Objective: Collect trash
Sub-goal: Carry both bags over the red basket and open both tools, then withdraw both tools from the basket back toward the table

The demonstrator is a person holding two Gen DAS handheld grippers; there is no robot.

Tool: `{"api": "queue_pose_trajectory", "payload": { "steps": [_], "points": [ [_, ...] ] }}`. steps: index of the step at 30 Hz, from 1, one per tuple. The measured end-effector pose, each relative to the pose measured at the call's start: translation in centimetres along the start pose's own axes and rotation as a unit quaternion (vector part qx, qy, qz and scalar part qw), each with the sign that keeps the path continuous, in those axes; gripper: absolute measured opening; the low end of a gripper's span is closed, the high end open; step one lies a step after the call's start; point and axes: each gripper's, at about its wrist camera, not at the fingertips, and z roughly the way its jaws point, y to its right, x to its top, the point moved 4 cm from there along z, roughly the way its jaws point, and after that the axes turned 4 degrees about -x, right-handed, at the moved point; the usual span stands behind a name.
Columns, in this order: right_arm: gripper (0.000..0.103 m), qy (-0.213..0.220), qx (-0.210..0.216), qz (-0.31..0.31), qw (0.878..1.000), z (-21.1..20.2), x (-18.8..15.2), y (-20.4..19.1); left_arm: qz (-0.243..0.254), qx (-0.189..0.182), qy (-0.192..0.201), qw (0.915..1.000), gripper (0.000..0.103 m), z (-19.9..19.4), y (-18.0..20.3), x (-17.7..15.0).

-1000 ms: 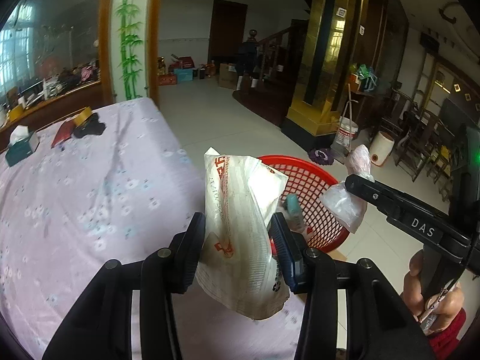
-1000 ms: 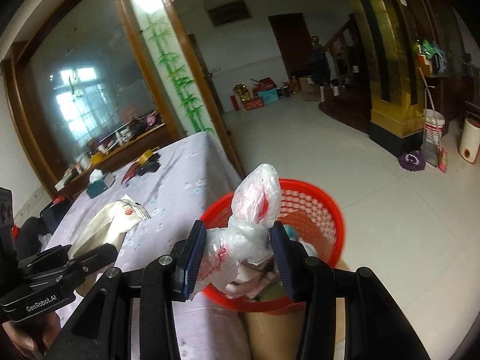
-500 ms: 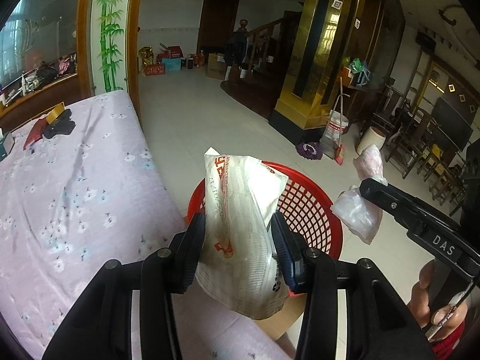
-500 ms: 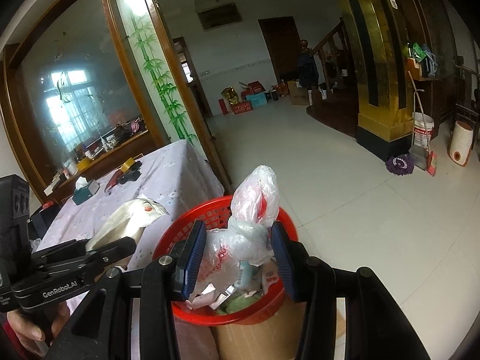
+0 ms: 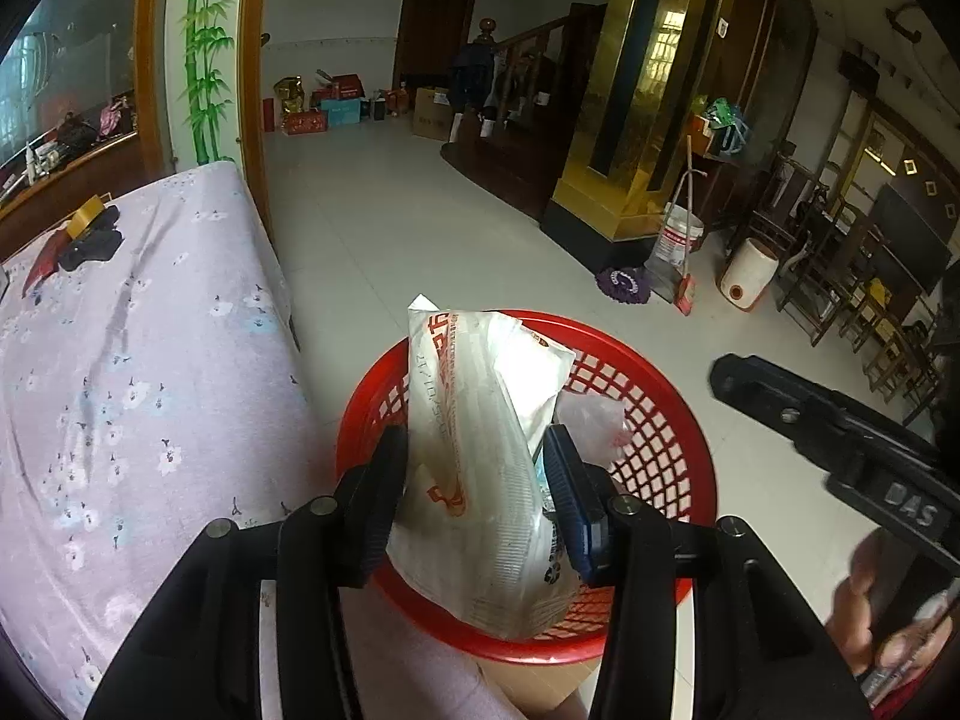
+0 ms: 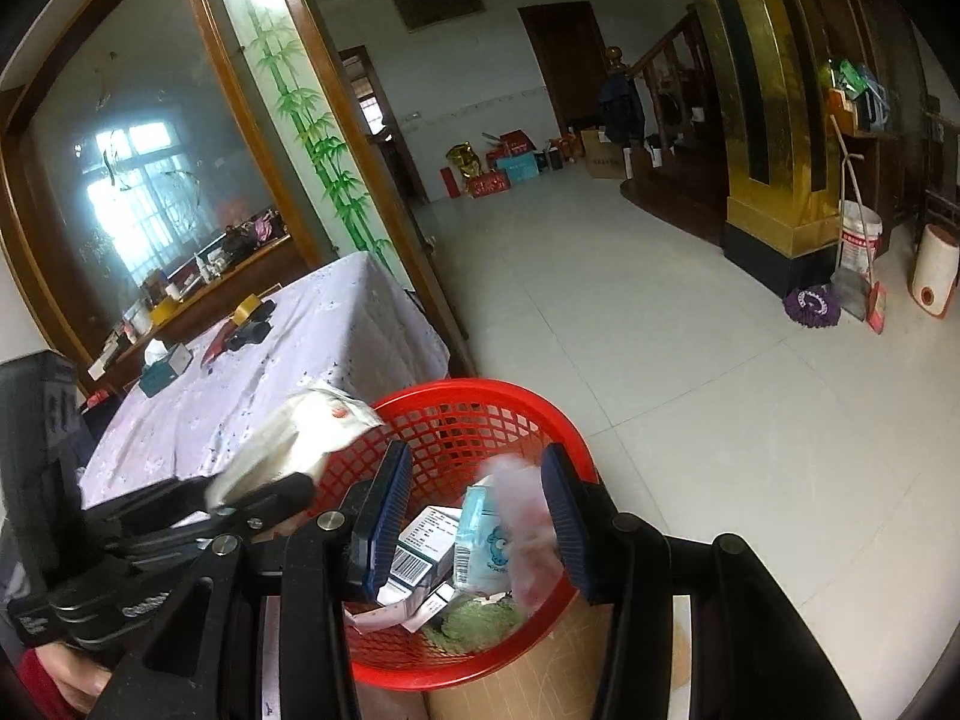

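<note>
My left gripper (image 5: pixel 474 480) is shut on a white plastic packet with red print (image 5: pixel 480 450) and holds it over the red mesh basket (image 5: pixel 660 384). My right gripper (image 6: pixel 477 510) is open over the same basket (image 6: pixel 480 396). A clear plastic bag (image 6: pixel 522 516), blurred, is between its jaws, loose and dropping onto the boxes and wrappers in the basket. The bag also shows in the left wrist view (image 5: pixel 591 420) inside the basket. The left gripper with its packet (image 6: pixel 294 444) shows at the left of the right wrist view.
The basket sits on a cardboard box (image 6: pixel 528 684) beside a table with a lilac flowered cloth (image 5: pixel 120 360). On the table are a tissue box (image 6: pixel 165 369), tape (image 6: pixel 249 306) and dark items. A tiled floor (image 6: pixel 660 330) lies beyond, with a broom and bucket (image 6: pixel 858 240).
Both grippers moved over the basket. My right gripper opened and let go of the clear plastic bag, which fell into the basket. My left gripper still holds the packet.
</note>
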Motion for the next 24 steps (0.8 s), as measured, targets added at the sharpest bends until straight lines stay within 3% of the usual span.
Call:
{"api": "queue_pose_trajectory", "payload": {
  "steps": [4, 11, 21, 24],
  "points": [
    [0.05, 0.005, -0.007, -0.003, 1.0, -0.3, -0.1, 0.1, 0.002, 0.007, -0.002, 1.0, 0.067, 0.7, -0.1, -0.2],
    [0.052, 0.007, -0.026, 0.008, 1.0, -0.5, -0.5, 0.9, 0.009, 0.028, 0.003, 0.9996, 0.078, 0.5, -0.1, -0.5],
    [0.09, 0.011, -0.065, 0.022, 0.998, -1.2, -0.7, 1.6, 0.007, 0.058, 0.015, 0.9982, 0.087, -0.1, -0.9, -0.7],
    [0.094, 0.021, -0.098, 0.02, 0.995, -1.7, -0.7, 1.5, 0.007, 0.07, 0.022, 0.9972, 0.091, -0.6, -1.1, -0.7]
  ]
}}
